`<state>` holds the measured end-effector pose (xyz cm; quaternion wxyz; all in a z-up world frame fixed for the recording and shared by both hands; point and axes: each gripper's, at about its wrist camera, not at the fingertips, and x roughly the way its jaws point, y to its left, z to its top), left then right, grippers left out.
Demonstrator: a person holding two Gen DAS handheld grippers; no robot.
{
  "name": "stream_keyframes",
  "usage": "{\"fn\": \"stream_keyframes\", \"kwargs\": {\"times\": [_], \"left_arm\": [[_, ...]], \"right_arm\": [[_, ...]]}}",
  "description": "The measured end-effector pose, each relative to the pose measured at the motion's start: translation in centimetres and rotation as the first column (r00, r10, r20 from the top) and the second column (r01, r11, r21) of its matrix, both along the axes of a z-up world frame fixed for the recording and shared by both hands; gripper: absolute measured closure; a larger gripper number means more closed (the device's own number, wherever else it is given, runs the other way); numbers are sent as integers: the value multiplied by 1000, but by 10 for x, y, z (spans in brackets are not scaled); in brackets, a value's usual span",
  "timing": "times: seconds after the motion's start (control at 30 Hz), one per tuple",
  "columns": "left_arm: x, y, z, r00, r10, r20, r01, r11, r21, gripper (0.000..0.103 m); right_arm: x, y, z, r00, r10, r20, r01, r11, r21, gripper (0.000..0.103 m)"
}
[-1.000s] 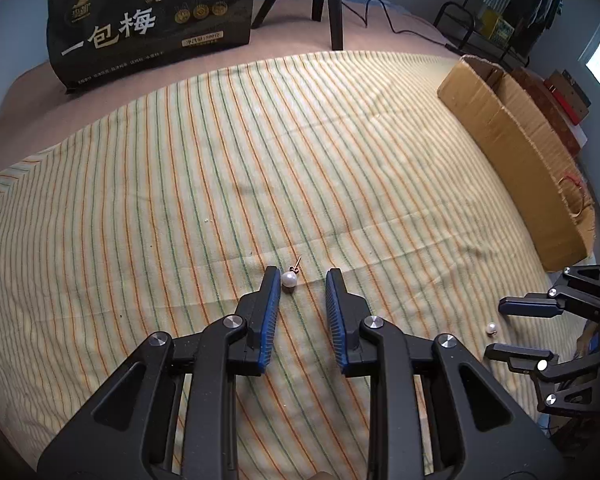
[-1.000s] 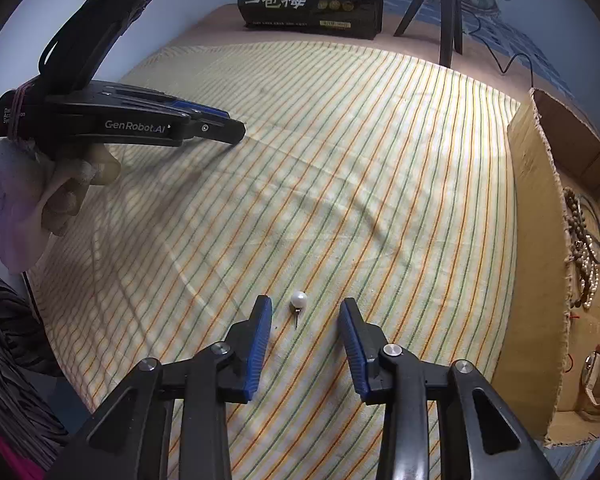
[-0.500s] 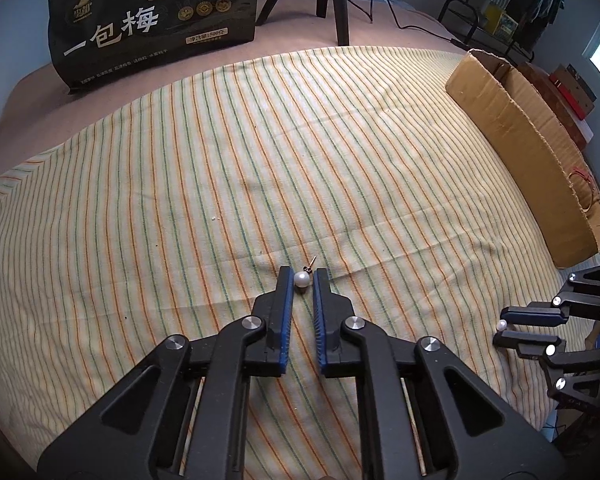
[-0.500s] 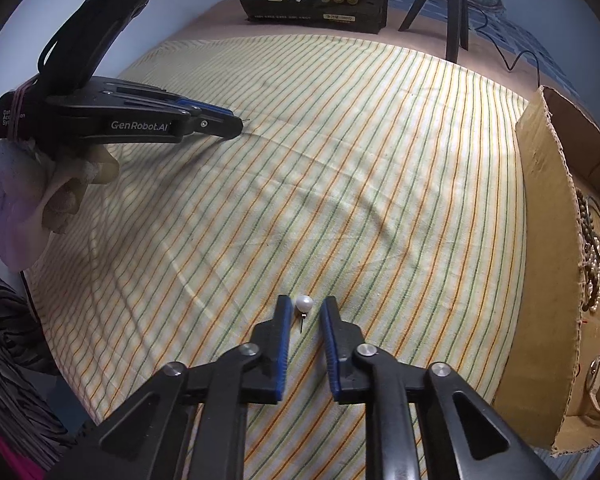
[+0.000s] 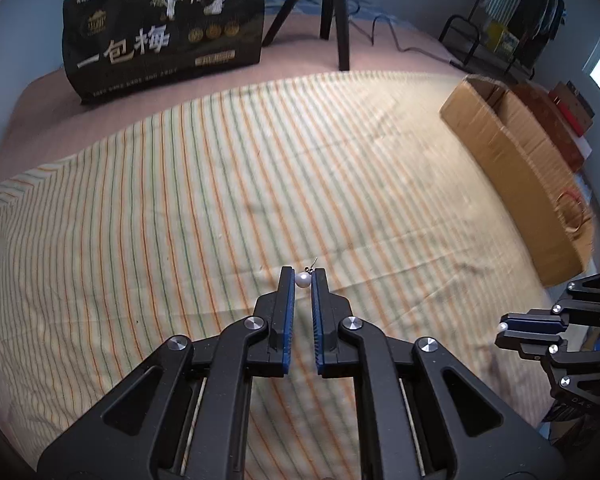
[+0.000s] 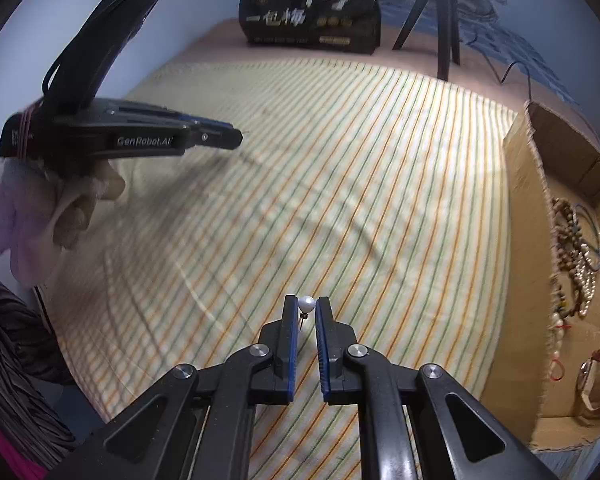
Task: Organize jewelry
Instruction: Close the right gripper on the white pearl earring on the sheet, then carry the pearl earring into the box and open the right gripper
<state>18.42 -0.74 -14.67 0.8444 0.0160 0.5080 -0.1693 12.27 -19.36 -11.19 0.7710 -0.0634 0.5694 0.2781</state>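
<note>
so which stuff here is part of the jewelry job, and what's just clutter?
Job:
- left gripper, shut on a pearl stud
- right gripper, shut on a second stud
- cardboard box holding bracelets and a watch

Clutter:
- black bag
- tripod
- clothes rack

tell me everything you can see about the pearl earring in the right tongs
The pearl earring is a small round white bead, glossy like pearl, with a thin metal post pointing back toward the camera. It sits pinched at the very tips of the right tongs, touched by the blue pads on both sides. It hangs above the striped cloth, left of the cardboard box.
</note>
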Motion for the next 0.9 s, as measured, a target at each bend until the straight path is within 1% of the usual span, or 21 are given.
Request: {"fn": "stream_keyframes", "kwargs": {"times": [0.17, 0.37, 0.47, 0.67, 0.9], "left_arm": [[-3, -9, 24, 999, -9, 53, 11, 999, -43, 97], [-11, -24, 56, 993, -21, 114, 33, 994, -102, 97], [-13, -36, 70, 990, -31, 141, 49, 990, -129, 97], [-16, -65, 91, 979, -71, 189, 102, 982, -160, 97], [-22, -104, 106, 967, -131, 220, 173, 968, -184, 97]], "right_arm": [[7, -11, 20, 998, -44, 46, 42, 998, 35, 97], [22, -30, 42, 989, -108, 97, 103, 993, 55, 97], [29, -45, 52, 980, -158, 123, 151, 986, 64, 97], [46, -80, 70, 957, -243, 158, 233, 969, 80, 97], [64, -117, 83, 931, -316, 181, 306, 949, 83, 97]]}}
